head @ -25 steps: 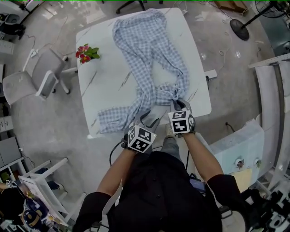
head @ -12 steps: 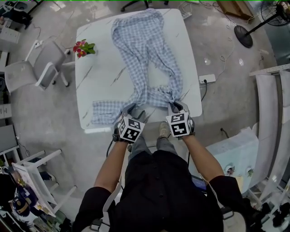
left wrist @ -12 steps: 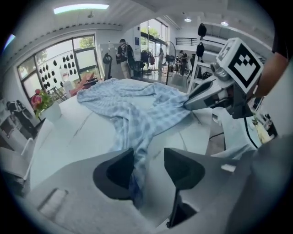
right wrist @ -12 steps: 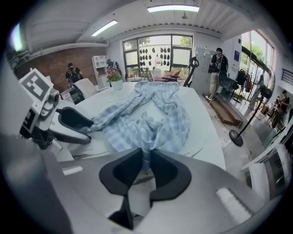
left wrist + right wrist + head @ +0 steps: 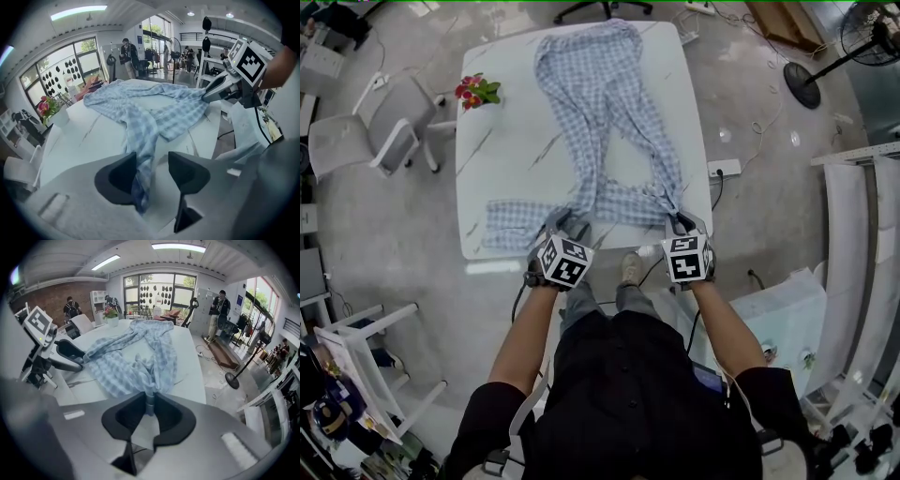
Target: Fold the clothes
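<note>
Since a second ago my right gripper [image 5: 680, 223] has drawn its end of the trousers [image 5: 591, 94] out toward the near right corner of the table [image 5: 506, 159], and my left gripper [image 5: 567, 225] has dropped onto the near edge, so the two are now further apart along that edge. The trousers take up most of the table, lying lengthwise away from me with the waist at the far edge and both legs running back toward me. The right-hand leg comes down fairly straight and ends in my right gripper. The other leg [image 5: 534, 220] kinks partway down and trails off to my left along the near edge, so its loose end lies well to the left of my left fingers, not under them. That end is the left gripper's to deal with, being much the nearer. In the right gripper view the jaws are almost together, pinching a bunched fold of the checked cloth between the pads [image 5: 140, 412]. In the left gripper view the jaws stand apart and have just been closing. A strip of that trailing leg hangs between them, lying against one finger [image 5: 123, 174] and clear of the other, so nothing is gripped there yet.
</note>
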The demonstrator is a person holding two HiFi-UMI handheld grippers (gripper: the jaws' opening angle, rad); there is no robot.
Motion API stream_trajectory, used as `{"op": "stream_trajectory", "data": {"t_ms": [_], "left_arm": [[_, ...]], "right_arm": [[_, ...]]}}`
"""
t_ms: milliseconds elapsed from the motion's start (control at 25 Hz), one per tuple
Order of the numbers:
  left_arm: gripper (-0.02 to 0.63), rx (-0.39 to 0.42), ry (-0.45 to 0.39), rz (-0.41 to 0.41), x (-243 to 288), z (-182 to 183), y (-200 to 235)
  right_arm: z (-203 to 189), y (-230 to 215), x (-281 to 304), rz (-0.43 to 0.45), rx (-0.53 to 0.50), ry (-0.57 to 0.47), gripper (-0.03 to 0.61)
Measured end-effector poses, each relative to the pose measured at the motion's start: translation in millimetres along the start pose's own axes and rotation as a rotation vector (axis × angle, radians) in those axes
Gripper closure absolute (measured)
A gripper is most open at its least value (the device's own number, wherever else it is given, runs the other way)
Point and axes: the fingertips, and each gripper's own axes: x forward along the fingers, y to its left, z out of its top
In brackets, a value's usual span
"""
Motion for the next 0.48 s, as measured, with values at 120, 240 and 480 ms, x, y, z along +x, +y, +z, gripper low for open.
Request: {"op": "stream_trajectory", "data": {"t_ms": [120,240,480], "left_arm": [[0.391,-0.012,-0.004,-0.001,0,0,0],[0.362,0.009,-0.001,0.003,-3,2,-5],[0.342,0.085,-0.096,-0.045,-10,40,-44]], "right_arm": [[-3,-15,-8,-0.03,0.022,-0.006,0.514],[-5,-25,-14,-0.041,0.037,-0.013,0.514],[-2,-24,-18,-0.026,0.034,-0.027,0.514]]}}
